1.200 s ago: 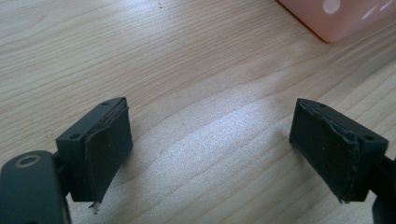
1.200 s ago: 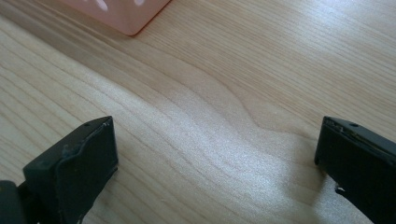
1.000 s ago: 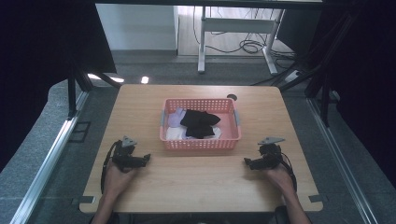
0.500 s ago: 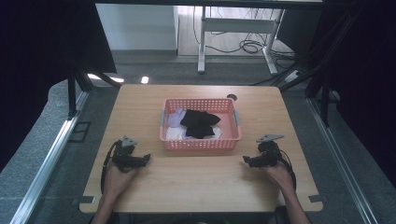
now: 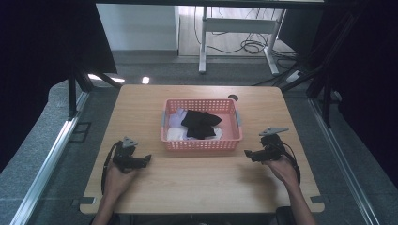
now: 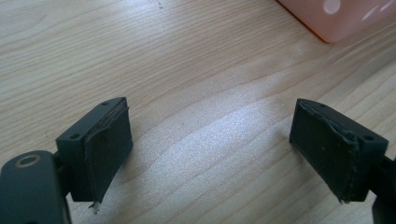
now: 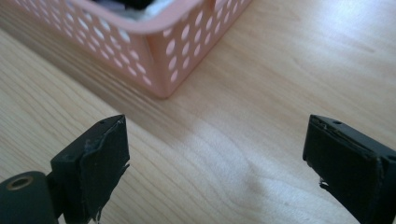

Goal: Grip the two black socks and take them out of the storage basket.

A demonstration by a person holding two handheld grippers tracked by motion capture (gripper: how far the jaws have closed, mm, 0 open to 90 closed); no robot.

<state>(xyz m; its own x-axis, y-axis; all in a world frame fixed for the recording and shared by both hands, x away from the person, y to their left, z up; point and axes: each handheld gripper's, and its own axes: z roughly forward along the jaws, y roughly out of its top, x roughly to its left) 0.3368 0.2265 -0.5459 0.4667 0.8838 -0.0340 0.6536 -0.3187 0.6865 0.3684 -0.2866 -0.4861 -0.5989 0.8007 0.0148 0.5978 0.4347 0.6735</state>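
A pink perforated basket point(image 5: 201, 145) stands at the middle of the wooden table point(image 5: 202, 187). It holds a black garment point(image 5: 201, 123) on top of white cloth point(image 5: 174, 134) and lavender cloth point(image 5: 177, 117). My left gripper point(image 5: 148, 158) rests low over the table left of the basket, open, with bare wood between its jaws point(image 6: 210, 149). The basket's corner point(image 6: 336, 18) is just ahead of it. My right gripper point(image 5: 247, 153) is held above the table right of the basket, open and empty point(image 7: 215, 158). Its jaws have just closed a little. The basket's near corner point(image 7: 154, 51) lies ahead of it.
A dark round grommet point(image 5: 233, 97) sits in the table behind the basket. A white desk frame point(image 5: 234, 28) with cables stands on the floor beyond the table. Black curtains hang at both sides.
The right gripper has lifted off the table a little. The left gripper has stayed put.
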